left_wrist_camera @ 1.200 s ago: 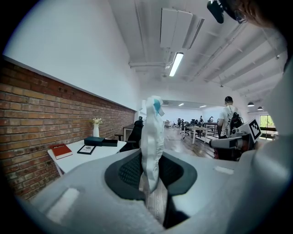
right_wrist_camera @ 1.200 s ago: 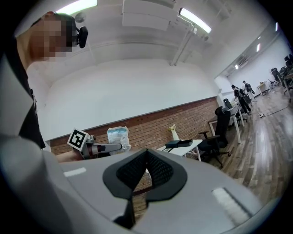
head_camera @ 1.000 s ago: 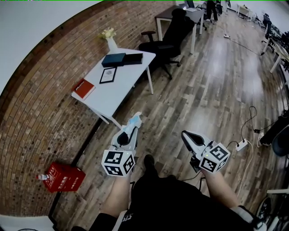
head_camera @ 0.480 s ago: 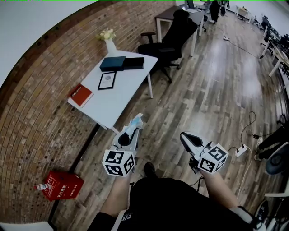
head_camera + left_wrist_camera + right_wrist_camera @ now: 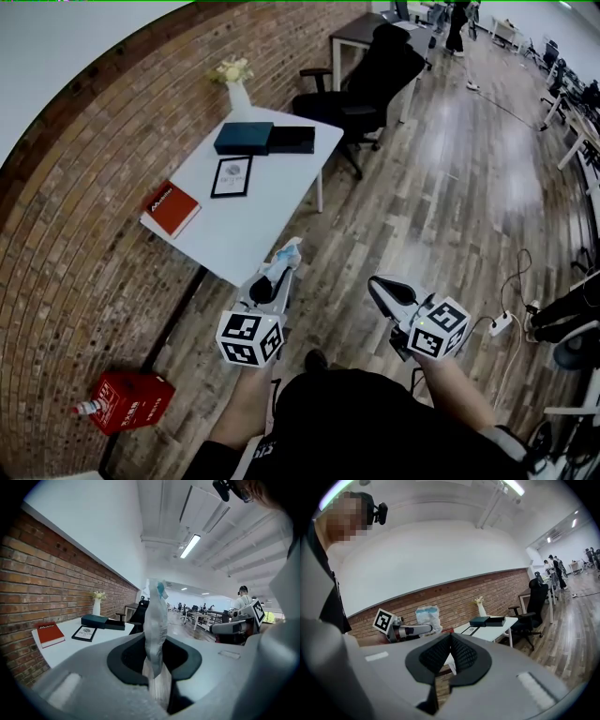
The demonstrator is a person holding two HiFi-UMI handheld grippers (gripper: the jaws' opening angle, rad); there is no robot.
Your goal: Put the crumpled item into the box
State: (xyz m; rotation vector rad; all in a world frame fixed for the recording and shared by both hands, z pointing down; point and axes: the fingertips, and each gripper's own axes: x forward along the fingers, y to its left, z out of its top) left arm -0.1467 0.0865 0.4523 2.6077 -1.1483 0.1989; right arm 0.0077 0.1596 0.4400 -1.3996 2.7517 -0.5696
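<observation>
A crumpled white and pale blue packet [image 5: 282, 259] [image 5: 155, 630] stands up between the jaws of my left gripper [image 5: 274, 281] [image 5: 154, 657], which is shut on it. The right gripper view shows the same packet [image 5: 427, 616] held out to the left. My right gripper [image 5: 378, 288] [image 5: 449, 638] is shut with nothing in it, to the right of the left one. Both are held over the wooden floor, short of the white table [image 5: 234, 225]. A dark teal box [image 5: 244, 138] [image 5: 95, 620] [image 5: 483, 621] lies at the table's far end beside a black box [image 5: 292, 140].
On the table also lie a red book [image 5: 171, 207], a framed card [image 5: 232, 176] and a vase of flowers [image 5: 238, 89]. A black office chair [image 5: 366, 80] stands beyond it. A red box [image 5: 131, 401] sits on the floor by the brick wall. A power strip [image 5: 498, 324] lies right.
Both grippers have moved forward together toward the white table, which now lies closer in the head view. The left gripper has kept its hold on the packet.
</observation>
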